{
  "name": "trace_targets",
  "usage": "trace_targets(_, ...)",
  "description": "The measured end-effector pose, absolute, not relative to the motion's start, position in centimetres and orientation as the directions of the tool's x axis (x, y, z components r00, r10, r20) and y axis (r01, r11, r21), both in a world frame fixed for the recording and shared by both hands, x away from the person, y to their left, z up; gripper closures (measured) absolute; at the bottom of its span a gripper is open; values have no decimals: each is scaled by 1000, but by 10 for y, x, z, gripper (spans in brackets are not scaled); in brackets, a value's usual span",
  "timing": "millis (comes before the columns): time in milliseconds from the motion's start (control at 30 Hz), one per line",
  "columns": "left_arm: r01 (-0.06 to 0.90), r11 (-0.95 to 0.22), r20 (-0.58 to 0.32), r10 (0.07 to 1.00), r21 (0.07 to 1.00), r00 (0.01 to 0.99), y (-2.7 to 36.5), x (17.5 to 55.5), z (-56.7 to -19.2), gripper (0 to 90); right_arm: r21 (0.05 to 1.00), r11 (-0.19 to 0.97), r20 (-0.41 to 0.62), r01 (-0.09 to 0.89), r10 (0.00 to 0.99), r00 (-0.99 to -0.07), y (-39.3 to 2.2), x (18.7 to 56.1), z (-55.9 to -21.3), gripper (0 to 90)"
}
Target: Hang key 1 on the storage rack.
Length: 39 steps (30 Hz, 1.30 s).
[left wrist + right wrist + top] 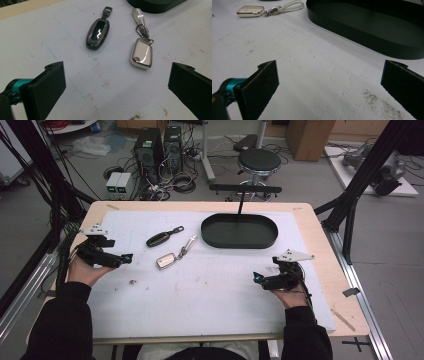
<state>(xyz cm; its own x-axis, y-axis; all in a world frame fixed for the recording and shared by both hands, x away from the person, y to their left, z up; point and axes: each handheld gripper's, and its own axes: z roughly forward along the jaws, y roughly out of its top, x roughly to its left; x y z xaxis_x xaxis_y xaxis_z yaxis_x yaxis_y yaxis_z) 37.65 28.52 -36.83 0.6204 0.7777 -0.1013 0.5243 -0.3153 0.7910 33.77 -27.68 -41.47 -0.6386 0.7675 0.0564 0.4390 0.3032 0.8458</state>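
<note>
- While both arms rest on the near edge of the desk (320, 250), the left hand-held gripper (126, 258) sits at the left side and the right hand-held gripper (257, 277) at the right side, well apart, each pointing inward over the white mat (210, 290).
- Left hand-held gripper: its jaws stand wide apart with nothing between them, hovering just above the mat.
- Right hand-held gripper: its jaws are likewise spread wide and hold nothing.
- Ahead of the left hand-held gripper, near but not touching, lies the silver key fob (141, 53), flat on the mat, with a metal clip and a pale strap (138, 14) running away from it.
- Just beside that, to its left in the left gripper view and a little farther off, lies the dark key fob (97, 33), flat, its small loop pointing away.
- Beyond the right hand-held gripper, ahead and to its right, stands the dark oval tray (362, 37) with a low wall; the silver key fob lies far off to its left in that view.
- Past the desk, on the floor, stand a round black stool (258, 160) and two computer towers (160, 147) among loose cables.
</note>
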Motion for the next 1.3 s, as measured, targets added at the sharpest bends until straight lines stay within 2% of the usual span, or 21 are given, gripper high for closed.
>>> trace_targets(900,509,-427,-83,700,747,710,216,434,-338,18,850,287,73,442,767,-638,-279,340,-415,8)
trace_targets(1300,519,-474,-97,665,712,741,166,463,-337,18,852,286,73,439,764,-641,-279,341,-415,8)
